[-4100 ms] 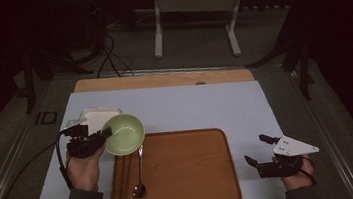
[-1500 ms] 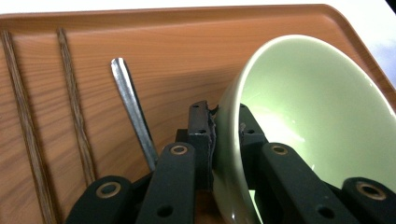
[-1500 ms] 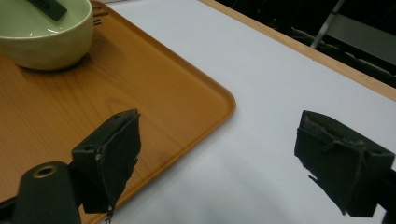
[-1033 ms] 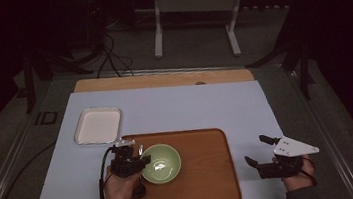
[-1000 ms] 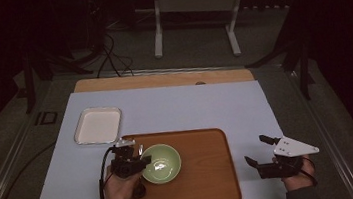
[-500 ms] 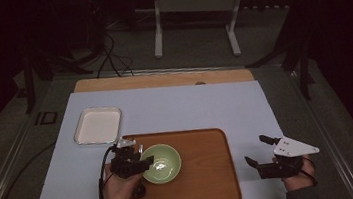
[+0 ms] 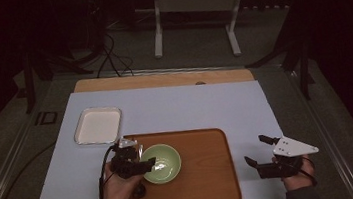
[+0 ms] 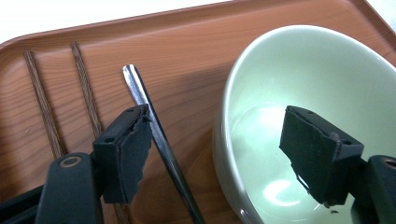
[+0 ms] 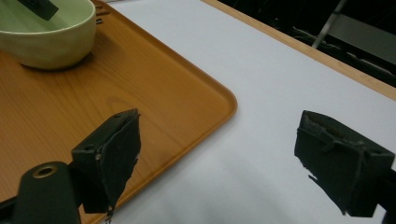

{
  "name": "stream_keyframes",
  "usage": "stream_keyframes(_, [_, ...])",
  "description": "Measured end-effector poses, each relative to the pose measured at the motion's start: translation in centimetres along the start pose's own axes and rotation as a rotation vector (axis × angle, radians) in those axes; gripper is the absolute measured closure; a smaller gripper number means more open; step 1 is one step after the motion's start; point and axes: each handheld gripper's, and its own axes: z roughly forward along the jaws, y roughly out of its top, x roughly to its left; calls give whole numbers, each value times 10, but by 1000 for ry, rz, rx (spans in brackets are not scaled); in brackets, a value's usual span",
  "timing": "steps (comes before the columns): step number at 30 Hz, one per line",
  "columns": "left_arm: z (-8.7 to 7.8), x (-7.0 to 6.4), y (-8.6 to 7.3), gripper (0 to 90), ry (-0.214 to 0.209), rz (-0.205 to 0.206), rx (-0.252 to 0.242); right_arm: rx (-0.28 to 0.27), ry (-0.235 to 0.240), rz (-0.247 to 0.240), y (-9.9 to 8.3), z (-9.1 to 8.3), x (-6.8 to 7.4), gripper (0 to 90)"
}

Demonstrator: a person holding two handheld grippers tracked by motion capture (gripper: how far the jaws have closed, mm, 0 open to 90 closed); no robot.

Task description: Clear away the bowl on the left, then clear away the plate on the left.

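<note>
Dark floor and a pale metal stand are framing a table covered by a wide white sheet (image 7: 190, 108), with a strip of bare wood along its far edge. On that sheet a large brown wooden tray with rounded corners (image 7: 209, 186) is lying nearest the person, probably to gather a place setting in one spot. Beyond its far left corner a shallow white square dish (image 7: 98, 125) is sitting on the sheet, apart from the tray.

On the left half of the tray a round pale green ceramic bowl (image 7: 159, 163) is standing upright and appears empty. The left gripper (image 8: 219, 154) is straddling its near wall, one jaw inside the bowl and the other outside, both spread and clear of the wall, so the bowl is resting on its own base. That looks like a release after setting it down. Just beside the bowl a slim metal spoon handle (image 8: 161, 140) is running along the tray, and two thin dark wooden chopsticks (image 8: 65, 98) are lying parallel farther out.

The left hand (image 7: 119, 186) is reaching in low from the near edge. The right gripper (image 7: 261, 150) is waiting on the sheet off the tray's right edge, jaws wide apart and holding nothing.
</note>
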Motion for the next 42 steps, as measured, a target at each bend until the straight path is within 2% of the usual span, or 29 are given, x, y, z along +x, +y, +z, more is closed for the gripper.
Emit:
stream_keyframes(13, [-2,1,1,238,-5,-11,-26,2,-1,0,-1,0,-1,141])
stream_keyframes(15, [-4,1,1,239,8,-14,-43,0,0,0,0,0,-1,141])
stream_keyframes(22, [-13,1,4,241,-5,-6,-82,0,0,-2,0,0,-1,141])
stream_keyframes(25, [-19,1,5,283,-16,-4,-104,-1,-1,1,0,0,-1,141])
stream_keyframes(28, [-24,1,6,298,-8,-1,-121,3,0,1,0,0,-1,141])
stream_keyframes(42, [-38,12,11,331,12,-24,-161,3,1,-3,0,0,-1,141])
